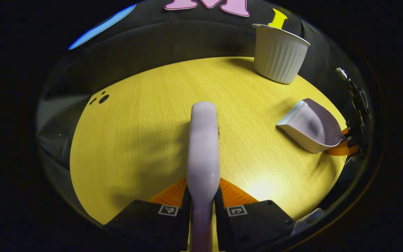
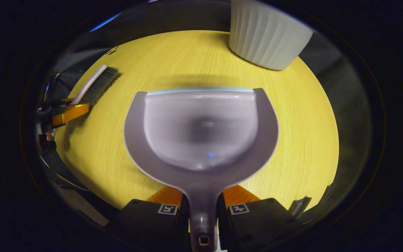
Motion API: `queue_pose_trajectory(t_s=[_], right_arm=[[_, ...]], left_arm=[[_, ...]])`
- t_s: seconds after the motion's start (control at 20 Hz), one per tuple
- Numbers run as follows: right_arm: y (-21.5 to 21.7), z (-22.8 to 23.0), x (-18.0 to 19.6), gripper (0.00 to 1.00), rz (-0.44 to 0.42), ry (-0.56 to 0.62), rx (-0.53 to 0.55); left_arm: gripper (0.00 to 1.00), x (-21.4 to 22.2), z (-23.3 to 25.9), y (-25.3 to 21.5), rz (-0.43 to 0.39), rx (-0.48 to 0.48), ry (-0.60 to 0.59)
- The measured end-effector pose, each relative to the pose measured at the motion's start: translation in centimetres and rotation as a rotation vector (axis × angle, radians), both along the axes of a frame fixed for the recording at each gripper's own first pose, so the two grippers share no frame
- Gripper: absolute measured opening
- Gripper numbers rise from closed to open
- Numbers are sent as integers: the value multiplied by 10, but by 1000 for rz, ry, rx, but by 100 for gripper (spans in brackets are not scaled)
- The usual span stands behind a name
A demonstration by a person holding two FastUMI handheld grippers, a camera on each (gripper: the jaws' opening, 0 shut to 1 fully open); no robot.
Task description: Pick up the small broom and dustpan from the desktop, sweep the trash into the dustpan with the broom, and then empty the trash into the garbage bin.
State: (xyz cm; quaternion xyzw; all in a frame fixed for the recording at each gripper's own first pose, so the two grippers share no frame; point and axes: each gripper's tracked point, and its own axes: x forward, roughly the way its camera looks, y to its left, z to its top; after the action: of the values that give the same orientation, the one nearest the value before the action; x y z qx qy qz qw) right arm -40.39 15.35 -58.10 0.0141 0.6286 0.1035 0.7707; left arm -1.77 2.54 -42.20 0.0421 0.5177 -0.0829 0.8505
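Both tools are clamped, the broom (image 1: 203,147) by the left gripper (image 1: 203,206), the dustpan (image 2: 201,133) by the right gripper (image 2: 203,210), with the bin (image 2: 266,35) at one o'clock; if tilted early, trash could be spilled.

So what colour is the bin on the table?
White, with ribbed sides. The bin shows best in the left gripper view, standing upright on the wooden table.

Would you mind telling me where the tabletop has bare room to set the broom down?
The widest bare patch of table lies left of the broom, out to the table's left edge. A narrower strip runs between broom and dustpan. The far right is crowded, with the white bin standing just behind the dustpan.
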Motion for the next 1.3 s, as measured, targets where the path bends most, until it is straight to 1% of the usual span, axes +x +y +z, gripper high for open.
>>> queue_pose_trajectory(t_s=[0.05,0.1,0.2,0.25,0.3,0.45,0.5,0.6,0.7,0.8,0.95,1.0,1.05,1.1,1.2,1.3], right_arm=[[0,1,1,40,-2,1,5],[0,2,1,40,-8,1,9],[4,6,2,46,-27,-5,27],[5,9,2,54,-35,-12,38],[5,12,3,57,-44,-21,50],[0,31,6,59,-54,-69,68],[-2,37,6,59,-57,-84,73],[-3,58,9,59,-80,-128,104],[-8,79,16,59,-102,-182,122],[-13,108,25,59,-113,-263,134],[-16,159,48,59,-124,-434,154],[-18,178,57,59,-133,-494,161],[-20,197,65,59,-146,-557,166],[-22,218,73,59,-158,-615,170],[-25,252,86,59,-177,-718,180],[-29,283,95,59,-184,-799,177]], left_arm=[[37,-1,3,-1,-2,1,-10],[42,-2,5,-2,-7,0,-17],[42,-3,10,-2,-17,11,-27],[42,-3,13,-3,-18,19,-36],[41,-4,17,-3,-20,23,-42],[50,-10,34,-4,-32,42,-72],[55,-12,43,-4,-35,49,-86],[61,-12,63,-6,-39,48,-128],[63,-9,85,-8,-40,44,-173],[63,-4,112,-12,-28,25,-230],[63,10,157,-23,5,-47,-349],[58,17,175,-27,17,-72,-394],[58,24,192,-32,27,-94,-435],[63,33,213,-35,35,-116,-486],[63,43,248,-39,33,-134,-570],[63,55,278,-42,12,-125,-641]])
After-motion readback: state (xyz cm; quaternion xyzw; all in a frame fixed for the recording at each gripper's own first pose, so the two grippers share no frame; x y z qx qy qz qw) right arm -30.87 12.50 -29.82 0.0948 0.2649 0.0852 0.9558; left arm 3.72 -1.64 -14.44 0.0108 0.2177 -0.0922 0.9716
